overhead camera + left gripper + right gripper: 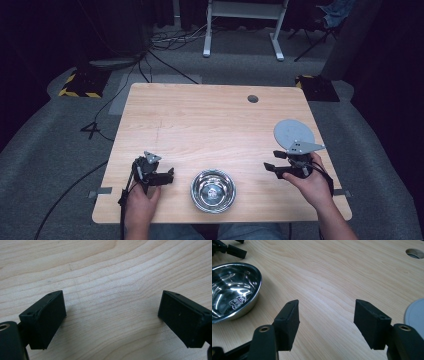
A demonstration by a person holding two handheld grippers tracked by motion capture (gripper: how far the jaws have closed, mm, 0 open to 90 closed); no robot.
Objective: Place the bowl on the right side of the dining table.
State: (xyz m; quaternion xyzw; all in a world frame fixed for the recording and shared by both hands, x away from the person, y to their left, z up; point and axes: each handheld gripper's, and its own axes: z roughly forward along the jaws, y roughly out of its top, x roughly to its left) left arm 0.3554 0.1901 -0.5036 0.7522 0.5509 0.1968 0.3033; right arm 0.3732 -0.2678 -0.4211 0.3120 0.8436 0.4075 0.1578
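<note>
A shiny steel bowl (213, 190) sits empty near the table's front edge, between the two hands; in the right gripper view the bowl (232, 290) lies to the left. A flat grey disc (293, 132) lies on the wood at the right, just behind the right hand, and its edge (415, 315) pokes in beside the right jaw. My left gripper (169, 176) rests low over bare wood left of the bowl, open (112, 302) with nothing between its jaws. My right gripper (270, 160) is also open (327, 307) and empty, pointing toward the table's middle.
The light wooden table (200, 125) has a round cable hole (253, 98) at the back right. Cables trail from both grippers off the front edge. Dark floor, yellow-black weighted feet and a white desk frame (245, 25) lie beyond the table.
</note>
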